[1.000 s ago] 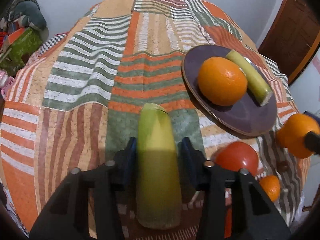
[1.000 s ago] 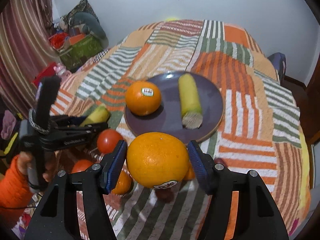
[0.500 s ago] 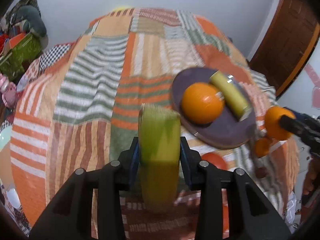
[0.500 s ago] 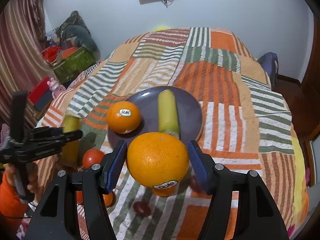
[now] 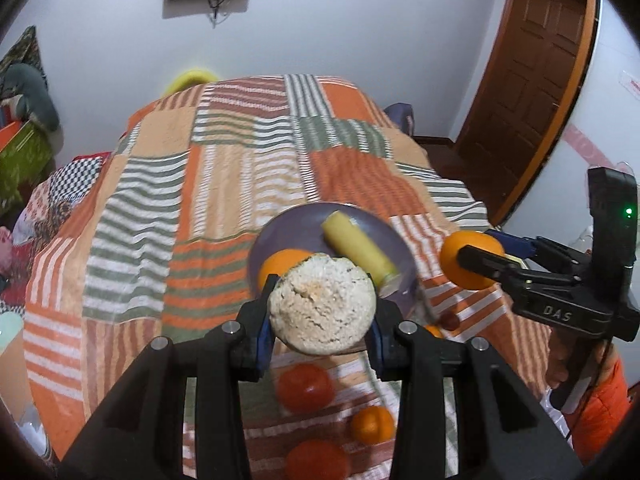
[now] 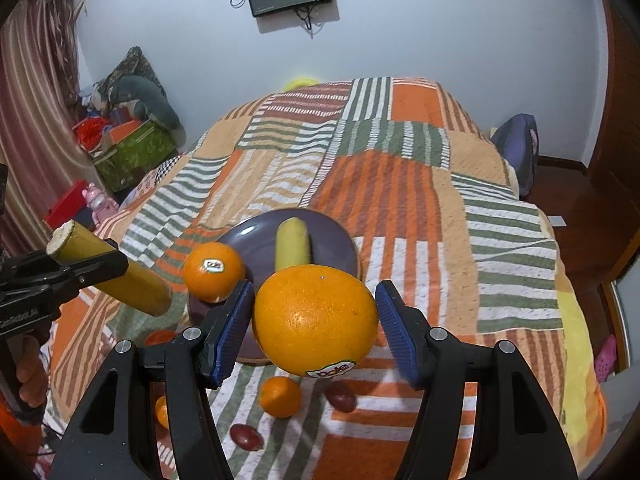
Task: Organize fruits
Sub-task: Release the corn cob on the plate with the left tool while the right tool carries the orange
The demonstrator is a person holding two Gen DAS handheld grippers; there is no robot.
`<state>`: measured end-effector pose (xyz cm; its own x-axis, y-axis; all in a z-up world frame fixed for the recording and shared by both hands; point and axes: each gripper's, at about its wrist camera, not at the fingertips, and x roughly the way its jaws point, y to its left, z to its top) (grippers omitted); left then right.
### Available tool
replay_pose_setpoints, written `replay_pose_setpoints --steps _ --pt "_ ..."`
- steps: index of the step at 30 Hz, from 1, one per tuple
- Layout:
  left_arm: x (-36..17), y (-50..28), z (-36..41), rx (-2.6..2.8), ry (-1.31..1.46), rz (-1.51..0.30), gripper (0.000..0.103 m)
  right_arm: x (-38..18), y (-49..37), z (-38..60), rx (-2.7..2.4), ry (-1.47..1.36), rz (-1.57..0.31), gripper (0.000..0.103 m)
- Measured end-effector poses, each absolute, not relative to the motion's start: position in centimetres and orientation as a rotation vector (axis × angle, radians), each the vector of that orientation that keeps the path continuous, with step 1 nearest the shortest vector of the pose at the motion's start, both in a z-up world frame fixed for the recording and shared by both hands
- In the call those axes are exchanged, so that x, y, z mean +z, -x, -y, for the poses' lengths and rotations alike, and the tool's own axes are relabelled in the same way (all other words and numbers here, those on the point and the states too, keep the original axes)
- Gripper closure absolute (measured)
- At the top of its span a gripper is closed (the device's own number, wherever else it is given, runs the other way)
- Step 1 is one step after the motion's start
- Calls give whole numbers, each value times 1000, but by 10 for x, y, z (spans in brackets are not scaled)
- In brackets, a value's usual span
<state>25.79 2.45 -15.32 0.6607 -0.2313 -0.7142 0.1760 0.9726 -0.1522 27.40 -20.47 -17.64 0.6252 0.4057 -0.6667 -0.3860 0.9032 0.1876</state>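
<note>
Both grippers loaded and lifted over the quilt (image 6: 400, 184), aimed at the plate (image 6: 256, 232), which looks like the collection spot. Left gripper (image 5: 322, 316) has its jaws clamped on a cane piece (image 5: 322, 308), held end-on to the camera so the pale cut face shows; in the right view the same piece (image 6: 120, 276) sticks out level, gripped mid-length, probably so it can be laid down flat. Right gripper (image 6: 316, 320) carries a big orange (image 6: 316, 320); jaws pinch it at its widest part, pads just touching the sides, sticker down. Plate already has an orange (image 6: 214, 272) at its near-left edge and a second cane piece (image 6: 292, 248) lying along the middle, so free room is mostly the right and far side. Loose on the quilt below the grippers: a tomato (image 5: 306, 387), a small orange (image 6: 280, 396), two dark red fruits (image 6: 340, 394), another tomato (image 5: 318, 462) at frame bottom. Judged stage: carry toward the plate, roughly midway through the task. Risk: the round orange rolling off a crowded plate on soft bedding.
</note>
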Motion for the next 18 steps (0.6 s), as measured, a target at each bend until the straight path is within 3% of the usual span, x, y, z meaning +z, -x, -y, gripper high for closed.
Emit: replay_pose_setpoints --steps 18 --pt "-193 -300 33 -341 25 -926 65 -188 -304 213 452 -13 -763 43"
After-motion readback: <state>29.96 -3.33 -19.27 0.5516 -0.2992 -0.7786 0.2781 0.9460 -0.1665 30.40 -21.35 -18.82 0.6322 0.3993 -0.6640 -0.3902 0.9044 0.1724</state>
